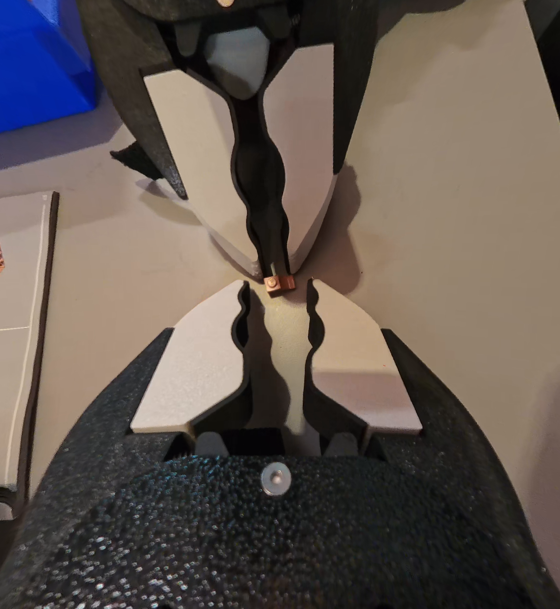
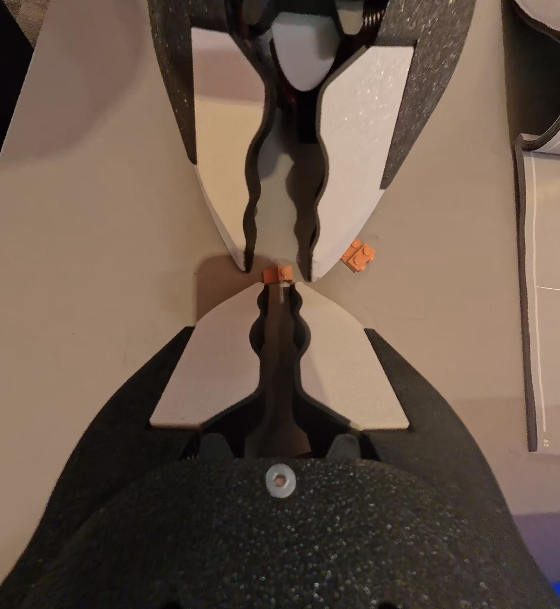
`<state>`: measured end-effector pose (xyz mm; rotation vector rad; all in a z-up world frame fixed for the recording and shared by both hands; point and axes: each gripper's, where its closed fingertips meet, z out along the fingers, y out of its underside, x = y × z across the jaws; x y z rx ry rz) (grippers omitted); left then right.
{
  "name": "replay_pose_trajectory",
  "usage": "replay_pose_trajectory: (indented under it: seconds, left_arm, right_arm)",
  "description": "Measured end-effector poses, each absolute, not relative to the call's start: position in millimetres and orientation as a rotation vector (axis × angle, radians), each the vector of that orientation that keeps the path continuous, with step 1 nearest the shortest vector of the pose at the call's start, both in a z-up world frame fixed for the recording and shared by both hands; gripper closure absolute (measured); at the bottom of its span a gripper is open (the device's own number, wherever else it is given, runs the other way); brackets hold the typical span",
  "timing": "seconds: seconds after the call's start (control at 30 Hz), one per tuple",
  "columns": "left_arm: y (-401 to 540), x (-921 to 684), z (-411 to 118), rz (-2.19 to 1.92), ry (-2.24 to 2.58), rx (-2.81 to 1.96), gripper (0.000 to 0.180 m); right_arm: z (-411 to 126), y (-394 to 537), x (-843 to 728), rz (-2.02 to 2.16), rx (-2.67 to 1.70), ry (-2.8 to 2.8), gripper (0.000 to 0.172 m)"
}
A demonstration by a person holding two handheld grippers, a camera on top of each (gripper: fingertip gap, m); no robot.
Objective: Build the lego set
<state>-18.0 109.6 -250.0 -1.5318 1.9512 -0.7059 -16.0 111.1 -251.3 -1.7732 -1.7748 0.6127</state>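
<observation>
The small orange brick piece (image 2: 278, 276) sits pinched at the very tips of the right gripper (image 2: 278, 284), low over the bare middle of the table (image 2: 107, 230). It looks like 2 little blocks joined side by side, 1 showing a stud, with a pale grey peg running back from it between the fingers. Its long axis lies crosswise to those fingers; the stud faces up toward the right wrist camera and the peg points back into the gripper.

The left gripper (image 1: 278, 283) comes in nose to nose, jaws spread wide, holding nothing, its tips either side of the piece and not touching it.

Risk, as I judge it: the hold is tiny and right at the tip, so any nudge from the left fingertips (image 1: 244, 286) could twist the piece or pop it onto the table. A squeeze off-centre could split the 2 blocks.

Further out, another orange brick (image 2: 359, 259) lies just beside the left gripper, and an open booklet (image 2: 552, 296) lies along the table edge. A blue box (image 1: 25, 66) stands at the corner.
</observation>
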Motion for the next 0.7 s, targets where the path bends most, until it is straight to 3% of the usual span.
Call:
replay_pose_trajectory:
  seconds: [0.4,0.7]
  left_arm:
    - [111,-16,-251,-0.683,1.931,-1.555,0.163]
    - [110,-21,-244,-0.781,1.915,-1.562,0.172]
  right_arm:
    - [-251,110,-19,0.614,-1.755,-1.781,0.165]
    - [-240,129,-12,0.584,-1.743,-1.704,0.153]
